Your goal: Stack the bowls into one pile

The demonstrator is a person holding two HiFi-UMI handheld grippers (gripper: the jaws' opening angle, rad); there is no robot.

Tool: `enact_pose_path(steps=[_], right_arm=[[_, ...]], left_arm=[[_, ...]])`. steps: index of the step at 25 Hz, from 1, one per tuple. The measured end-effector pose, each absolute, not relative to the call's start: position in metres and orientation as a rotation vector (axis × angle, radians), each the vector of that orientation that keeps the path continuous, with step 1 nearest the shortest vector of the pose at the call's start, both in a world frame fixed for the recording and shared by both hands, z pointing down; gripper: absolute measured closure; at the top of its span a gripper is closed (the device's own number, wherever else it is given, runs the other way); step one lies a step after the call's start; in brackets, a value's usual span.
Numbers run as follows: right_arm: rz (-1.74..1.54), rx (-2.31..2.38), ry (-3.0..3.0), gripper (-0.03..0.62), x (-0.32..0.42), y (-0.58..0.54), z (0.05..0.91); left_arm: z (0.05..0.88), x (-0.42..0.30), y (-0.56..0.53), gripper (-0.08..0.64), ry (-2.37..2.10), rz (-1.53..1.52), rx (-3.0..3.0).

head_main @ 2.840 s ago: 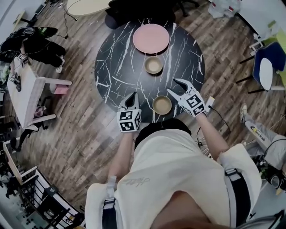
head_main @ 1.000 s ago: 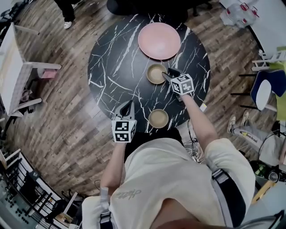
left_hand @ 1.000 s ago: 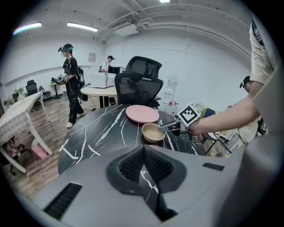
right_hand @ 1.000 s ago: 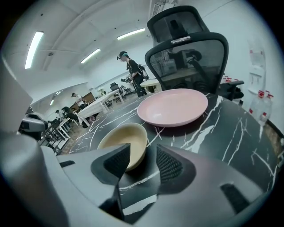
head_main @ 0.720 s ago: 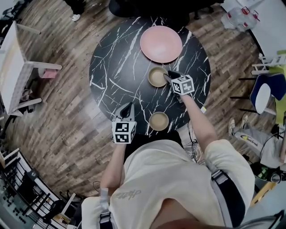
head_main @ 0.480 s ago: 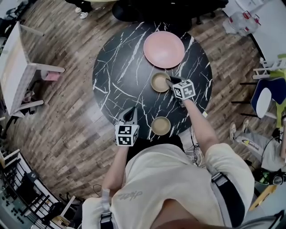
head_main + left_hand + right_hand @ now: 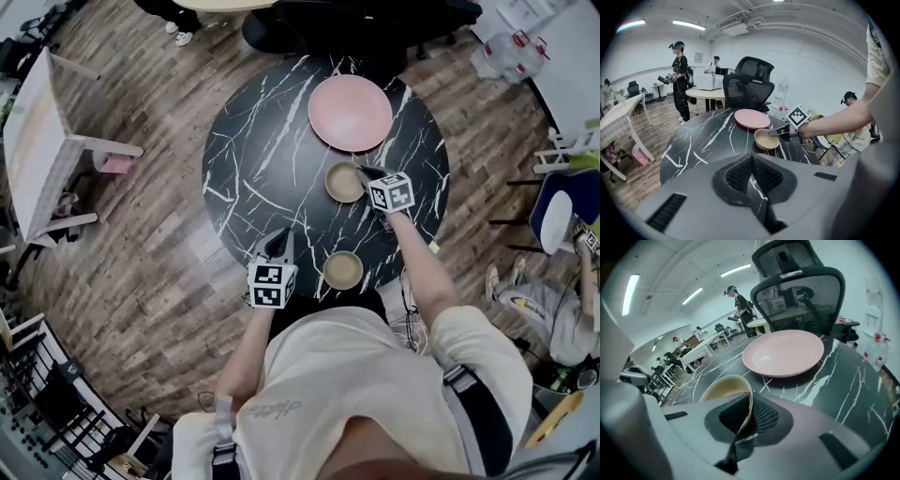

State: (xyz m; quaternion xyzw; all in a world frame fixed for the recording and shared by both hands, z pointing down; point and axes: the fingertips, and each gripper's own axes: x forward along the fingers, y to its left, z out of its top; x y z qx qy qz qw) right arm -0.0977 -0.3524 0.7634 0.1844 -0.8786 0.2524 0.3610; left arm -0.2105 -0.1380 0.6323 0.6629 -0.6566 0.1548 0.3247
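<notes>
Your right gripper (image 7: 364, 173) has just been closing, and its jaws now pinch the rim of the far bowl (image 7: 341, 184), one inside the wall and one outside. That bowl sits on the table (image 7: 262, 159) just beside the plate (image 7: 350, 112), apart from it. The near bowl (image 7: 342, 270) waits by the table's edge in front of you. Your left gripper (image 7: 279, 240) has its jaws together on nothing and hangs just left of the near bowl. Expect the far bowl to be stiff and thin-walled, so the rim will not give under the jaws and a deep bite is what holds it. It looks small and probably light, but all its weight hangs to one side of a rim pinch, so it will want to droop and swing. The surface looks smooth, so it may slip or pivot between the jaws if you turn quickly. Treat it as breakable: lift level and clear of the plate. Lower it squarely into the near bowl rather than dropping it, since hard bowls knock and skid against each other.
</notes>
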Motion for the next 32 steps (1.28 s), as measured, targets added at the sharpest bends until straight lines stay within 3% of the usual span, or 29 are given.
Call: enact_pose_path(steps=[14, 32], right_arm=[[0.653, 0.581, -2.293, 0.568, -0.062, -0.349, 0.719], [0.634, 0.575, -2.363, 0.568, -0.024, -0.265, 0.651]], left_arm=[[0.621, -0.207, -0.148, 0.541, -1.722, 0.368, 1.811], [0.597, -0.220, -0.137, 0.541, -1.757, 0.318, 1.862]])
